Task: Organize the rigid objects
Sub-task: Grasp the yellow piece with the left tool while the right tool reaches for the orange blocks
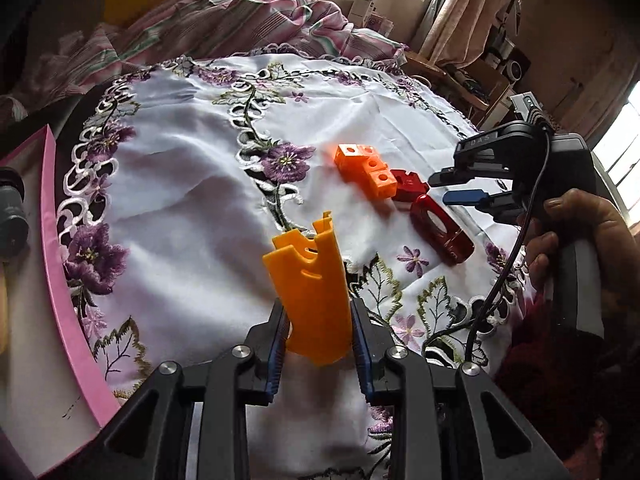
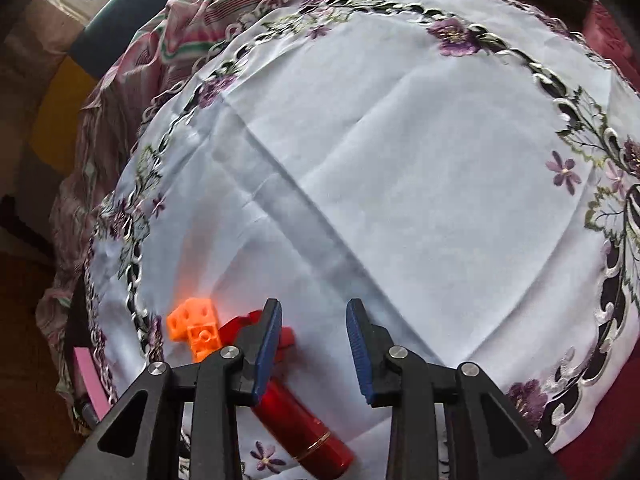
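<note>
My left gripper (image 1: 318,308) is shut on a flat orange slotted plastic piece (image 1: 308,276) and holds it upright above the embroidered white cloth (image 1: 192,184). On the cloth to the right lie an orange cube block (image 1: 364,170), a small red piece (image 1: 408,184) and a glossy dark red piece with a hole (image 1: 440,228). My right gripper (image 1: 460,188), held by a hand (image 1: 580,232), hovers just right of them. In the right wrist view the right gripper (image 2: 314,320) is open over bare cloth. The orange cube block (image 2: 196,328), red piece (image 2: 288,340) and dark red piece (image 2: 304,428) lie by its left finger.
A pink-rimmed tray (image 1: 60,280) borders the cloth on the left, with a grey cylinder (image 1: 12,216) beside it. A striped pink blanket (image 1: 220,20) is bunched beyond the cloth. Shelves and a curtain stand at the far right. The pink rim (image 2: 86,368) shows at the cloth's left edge.
</note>
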`<state>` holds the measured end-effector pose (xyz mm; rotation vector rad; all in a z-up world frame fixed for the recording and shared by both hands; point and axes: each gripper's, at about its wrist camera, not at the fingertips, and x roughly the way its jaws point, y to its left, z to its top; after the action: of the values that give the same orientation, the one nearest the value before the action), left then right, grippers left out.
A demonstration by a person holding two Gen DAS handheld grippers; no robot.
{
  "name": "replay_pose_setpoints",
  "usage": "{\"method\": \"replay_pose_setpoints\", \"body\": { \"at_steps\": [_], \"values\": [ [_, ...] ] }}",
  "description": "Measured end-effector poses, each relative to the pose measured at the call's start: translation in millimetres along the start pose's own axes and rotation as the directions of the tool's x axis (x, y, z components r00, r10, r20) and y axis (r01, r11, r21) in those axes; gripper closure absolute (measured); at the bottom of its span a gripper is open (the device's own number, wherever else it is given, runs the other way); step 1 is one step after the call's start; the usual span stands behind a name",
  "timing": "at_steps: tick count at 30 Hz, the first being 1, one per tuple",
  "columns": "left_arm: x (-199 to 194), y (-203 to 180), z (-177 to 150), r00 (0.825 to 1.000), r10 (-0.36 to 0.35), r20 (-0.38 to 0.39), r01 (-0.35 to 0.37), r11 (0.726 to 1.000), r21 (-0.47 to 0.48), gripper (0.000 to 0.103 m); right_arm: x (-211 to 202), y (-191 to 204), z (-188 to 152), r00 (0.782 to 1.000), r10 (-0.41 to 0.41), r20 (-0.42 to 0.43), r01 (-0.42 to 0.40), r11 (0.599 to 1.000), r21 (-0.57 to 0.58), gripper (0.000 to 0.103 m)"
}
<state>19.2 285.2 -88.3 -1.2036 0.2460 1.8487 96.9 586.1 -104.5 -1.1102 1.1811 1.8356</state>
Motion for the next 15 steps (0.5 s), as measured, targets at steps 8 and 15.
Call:
{"method": "replay_pose_setpoints", "body": {
  "at_steps": [8,15],
  "values": [
    [7,-1,5,1.0,-0.007,-0.003,0.007,1.0,-0.004,0.073,9,-12,21,0.998,-0.064,0.018,0.064,0.998,0.012,0.103],
    [8,-1,6,1.0,0.002,0.005,-0.002,1.0,0.0,0.073,12,-10,39,0.988,-0.13,0.077,0.132,0.991,-0.015,0.103]
  ]
}}
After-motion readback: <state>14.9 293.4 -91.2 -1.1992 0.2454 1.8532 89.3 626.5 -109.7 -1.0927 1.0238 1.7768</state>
